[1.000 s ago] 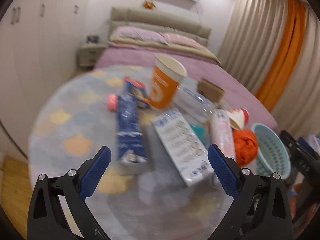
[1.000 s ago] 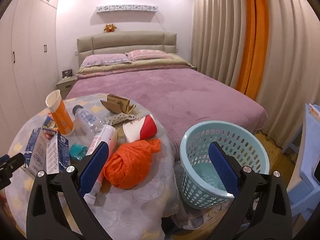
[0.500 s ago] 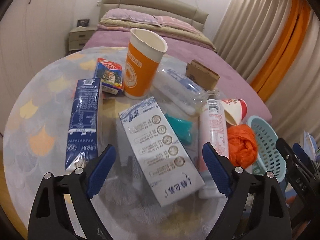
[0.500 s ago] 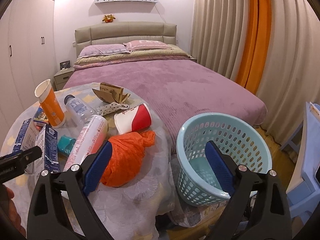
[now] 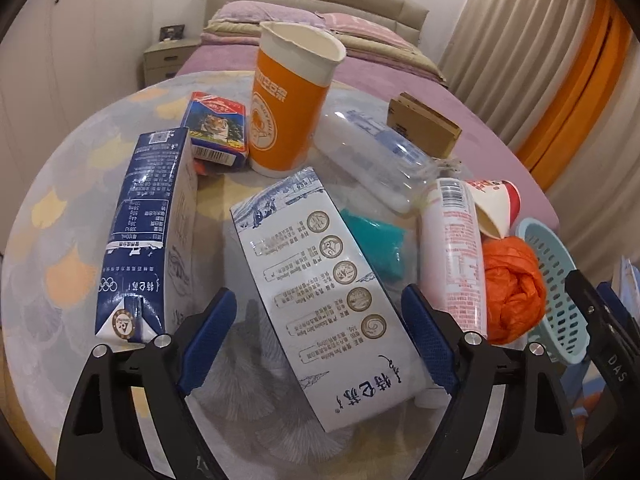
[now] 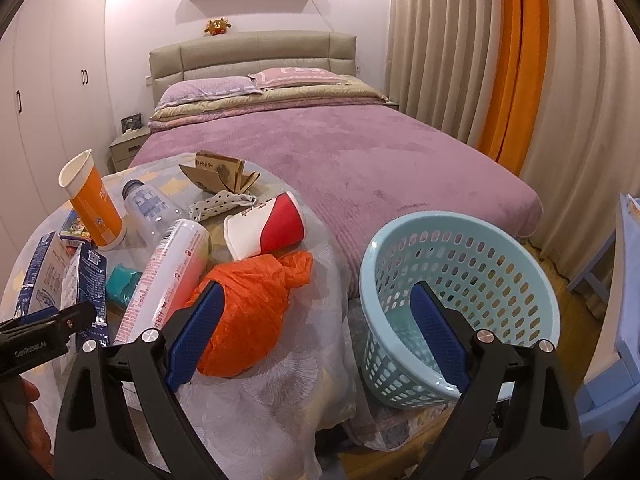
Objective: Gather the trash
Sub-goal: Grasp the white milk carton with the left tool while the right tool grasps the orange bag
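Observation:
On the round table a white milk carton [image 5: 296, 232] lies flat, lengthwise between the jaws of my left gripper [image 5: 318, 292]. Those jaws are closing, but the blue pads still stand clear of the carton's sides. A dark blue carton [image 5: 148, 216] lies just left of it. Behind them are an orange paper cup [image 5: 286, 112], a clear bottle [image 5: 376, 160], a pink-and-white can [image 5: 452, 248] and a knotted orange plastic bag [image 6: 252, 308]. My right gripper [image 6: 316, 288] hangs open with nothing in it, between the bag and the pale blue basket [image 6: 452, 218].
A red-and-white cup [image 6: 272, 228], folded cardboard [image 6: 220, 174], a teal scrap [image 5: 376, 240] and a small tiger-print box [image 5: 216, 128] also lie on the table [image 5: 60, 240]. The basket stands off the table's right side. Behind is a purple bed [image 6: 360, 152]; a blue stool [image 6: 624, 320] stands at far right.
My left gripper came forward and down over the table until the white carton lay between its jaws, which narrowed slightly. The right gripper sank a little toward the bag and basket.

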The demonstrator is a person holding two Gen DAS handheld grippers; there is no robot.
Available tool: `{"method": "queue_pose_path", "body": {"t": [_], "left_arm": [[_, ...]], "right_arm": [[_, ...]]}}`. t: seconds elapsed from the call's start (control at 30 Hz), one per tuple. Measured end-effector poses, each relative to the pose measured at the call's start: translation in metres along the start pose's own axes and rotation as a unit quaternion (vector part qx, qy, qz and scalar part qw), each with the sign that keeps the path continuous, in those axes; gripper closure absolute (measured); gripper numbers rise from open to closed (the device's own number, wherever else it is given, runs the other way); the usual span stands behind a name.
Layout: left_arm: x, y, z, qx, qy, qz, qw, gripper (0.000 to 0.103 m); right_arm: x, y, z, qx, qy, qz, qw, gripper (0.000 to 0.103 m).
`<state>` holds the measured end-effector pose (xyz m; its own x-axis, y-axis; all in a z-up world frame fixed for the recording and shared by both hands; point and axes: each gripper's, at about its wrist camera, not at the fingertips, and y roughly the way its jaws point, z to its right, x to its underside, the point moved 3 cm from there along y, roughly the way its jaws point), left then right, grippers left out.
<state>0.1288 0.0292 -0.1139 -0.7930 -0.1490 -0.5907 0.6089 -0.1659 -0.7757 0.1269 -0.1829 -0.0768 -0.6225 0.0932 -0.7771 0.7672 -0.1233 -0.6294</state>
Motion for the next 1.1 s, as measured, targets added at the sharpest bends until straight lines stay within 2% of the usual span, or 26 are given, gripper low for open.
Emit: {"method": "queue_pose_path", "body": {"t": [0.13,0.2,0.37,0.5,0.83,0.87,0.9,0.97,1.1], "left_arm": [[0.000,0.002,0.003,-0.005,0.012,0.002,0.9999,0.023],[0.001,0.004,0.007,0.004,0.018,0.000,0.9998,0.031],[0.003,0.005,0.006,0.027,0.009,-0.003,0.9996,0.037],[0.003,-0.002,0.003,0.022,0.012,0.009,0.9996,0.043],[-0.002,-0.026,-0.002,0.031,0.013,0.046,0.9984,0.046],[-0.002,-0.027,-0.002,0.034,0.011,0.047,0.9983,0.046],[-0.002,-0.028,-0.003,0.037,0.010,0.047,0.9981,0.046],[-0.001,-0.032,-0.005,0.046,0.004,0.054,0.9975,0.046],[-0.004,-0.045,-0.004,0.059,0.001,0.074,0.9955,0.046]], "right_arm": [[0.001,0.006,-0.005,-0.012,0.001,-0.008,1.000,0.014],[0.001,0.008,-0.007,-0.021,0.000,-0.011,1.000,0.014],[0.002,0.014,-0.011,-0.038,0.001,-0.024,0.999,0.014],[0.003,0.023,-0.013,-0.056,0.008,-0.043,0.997,0.014],[0.009,0.055,-0.020,-0.108,0.037,-0.104,0.988,0.014],[0.010,0.057,-0.021,-0.117,0.039,-0.107,0.987,0.026],[0.009,0.056,-0.023,-0.132,0.041,-0.109,0.984,0.044],[0.008,0.051,-0.028,-0.155,0.032,-0.107,0.982,0.063],[0.007,0.038,-0.035,-0.142,0.010,-0.090,0.986,0.073]]}}
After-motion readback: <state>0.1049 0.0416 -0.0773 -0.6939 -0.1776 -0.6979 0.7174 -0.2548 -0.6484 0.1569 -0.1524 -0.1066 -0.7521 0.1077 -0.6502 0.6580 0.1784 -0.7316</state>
